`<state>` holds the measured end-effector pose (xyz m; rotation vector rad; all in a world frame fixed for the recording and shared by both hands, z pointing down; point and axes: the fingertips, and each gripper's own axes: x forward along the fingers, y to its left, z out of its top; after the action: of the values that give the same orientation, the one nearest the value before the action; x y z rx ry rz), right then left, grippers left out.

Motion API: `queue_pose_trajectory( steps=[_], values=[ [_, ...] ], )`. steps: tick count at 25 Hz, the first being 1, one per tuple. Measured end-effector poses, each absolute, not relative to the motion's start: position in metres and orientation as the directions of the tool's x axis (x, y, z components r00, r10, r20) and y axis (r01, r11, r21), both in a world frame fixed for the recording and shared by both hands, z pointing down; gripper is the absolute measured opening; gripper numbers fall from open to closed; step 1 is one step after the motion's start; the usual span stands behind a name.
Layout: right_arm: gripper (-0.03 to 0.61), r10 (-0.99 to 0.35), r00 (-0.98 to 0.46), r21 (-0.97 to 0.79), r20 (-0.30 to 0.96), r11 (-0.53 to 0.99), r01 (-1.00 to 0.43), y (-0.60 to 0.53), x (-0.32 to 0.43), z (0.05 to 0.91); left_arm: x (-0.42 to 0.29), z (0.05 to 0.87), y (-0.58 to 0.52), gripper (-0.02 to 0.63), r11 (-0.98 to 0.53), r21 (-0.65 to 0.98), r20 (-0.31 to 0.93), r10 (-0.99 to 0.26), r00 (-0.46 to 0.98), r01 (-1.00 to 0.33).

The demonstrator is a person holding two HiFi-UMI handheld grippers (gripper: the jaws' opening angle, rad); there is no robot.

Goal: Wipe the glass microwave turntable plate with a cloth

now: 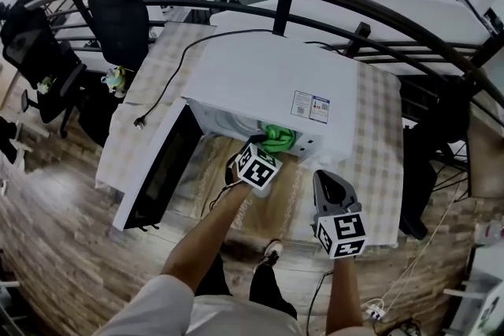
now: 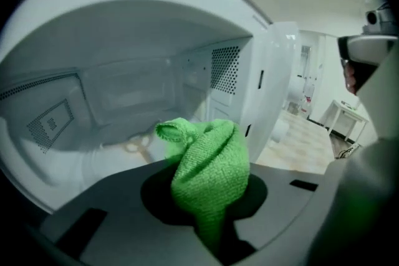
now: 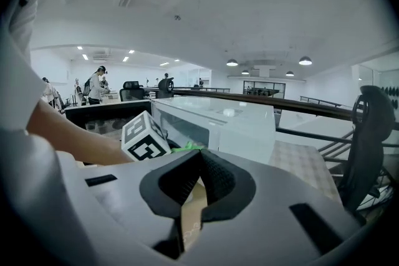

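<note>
Approach step: left tool (image 2: 209,224) clamps green cloth (image 2: 209,165) at microwave (image 1: 268,75) mouth; right tool (image 3: 187,196) clenched, empty. Next: press cloth onto plate (image 2: 106,159), sweep in arcs

Counts: 1 microwave (image 1: 276,83) with 1 door (image 1: 157,169). 1 green cloth (image 1: 277,139). 2 grippers: left gripper (image 1: 266,152), right gripper (image 1: 324,179). 1 table (image 1: 378,130). 1 power cord (image 1: 169,75). 3 black chairs (image 1: 118,12): two at left, one at right.
</note>
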<state>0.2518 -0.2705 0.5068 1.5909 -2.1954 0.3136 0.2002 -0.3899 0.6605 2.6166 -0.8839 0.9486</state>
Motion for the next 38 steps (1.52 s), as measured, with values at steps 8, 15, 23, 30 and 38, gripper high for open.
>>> queue_pose_trajectory(
  steps=[8, 15, 23, 30, 38],
  values=[
    [0.014, -0.907, -0.259, 0.128, 0.332, 0.316, -0.940, -0.270, 0.249, 0.419, 0.148, 0.566, -0.340, 0.074, -0.767, 0.031, 0.515, -0.537, 0.668, -0.641],
    [0.014, -0.932, -0.272, 0.211, 0.240, 0.324, -0.922, -0.259, 0.231, 0.355, 0.084, 0.445, -0.329, 0.075, -0.713, -0.035, 0.333, -0.669, 0.664, -0.701],
    [0.014, -0.947, -0.282, 0.254, 0.151, 0.313, -0.915, -0.248, 0.216, 0.299, 0.049, 0.328, -0.308, 0.075, -0.679, -0.085, 0.116, -0.733, 0.670, -0.729],
    [0.014, -0.955, -0.280, 0.290, 0.093, 0.295, -0.910, -0.240, 0.207, 0.260, 0.038, 0.270, -0.288, 0.075, -0.681, -0.132, 0.003, -0.727, 0.687, -0.720],
    [0.012, -0.949, -0.307, 0.329, 0.072, 0.313, -0.891, -0.234, 0.187, 0.243, 0.034, 0.249, -0.273, 0.075, -0.675, -0.195, -0.037, -0.720, 0.693, -0.712]
  ],
)
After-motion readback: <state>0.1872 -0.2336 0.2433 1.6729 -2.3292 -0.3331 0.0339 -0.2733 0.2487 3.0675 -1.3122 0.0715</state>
